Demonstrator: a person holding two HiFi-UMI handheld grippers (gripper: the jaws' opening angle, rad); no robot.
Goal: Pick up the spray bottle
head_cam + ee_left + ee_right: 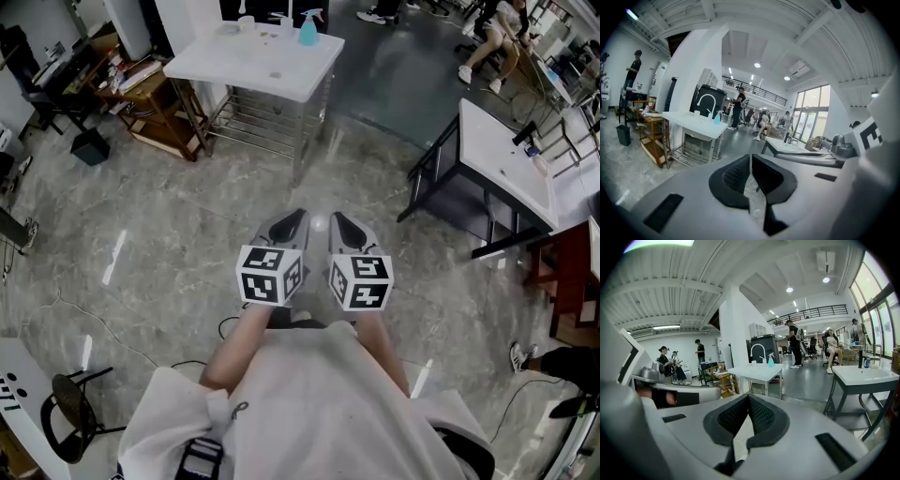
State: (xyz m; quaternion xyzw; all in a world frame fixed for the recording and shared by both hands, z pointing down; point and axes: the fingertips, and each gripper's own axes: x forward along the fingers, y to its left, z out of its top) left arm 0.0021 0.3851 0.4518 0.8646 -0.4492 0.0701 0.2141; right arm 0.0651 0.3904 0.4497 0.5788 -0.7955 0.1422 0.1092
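Both left gripper (298,217), right gripper (336,219) pressed together, empty; open floor (216,197) to table (281,77); spray bottle (308,30) at far edge.

Open workshop, grey marble floor (169,234).
White bench (253,58) is set ahead, wooden rack (155,108) beside it; tall windows (812,112) and ceiling lights (789,288) are seen.

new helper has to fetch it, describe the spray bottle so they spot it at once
Find the white rectangular table on metal legs. Near its far edge stands the light blue plastic spray bottle, the only blue thing there; the small cup nearby is white.
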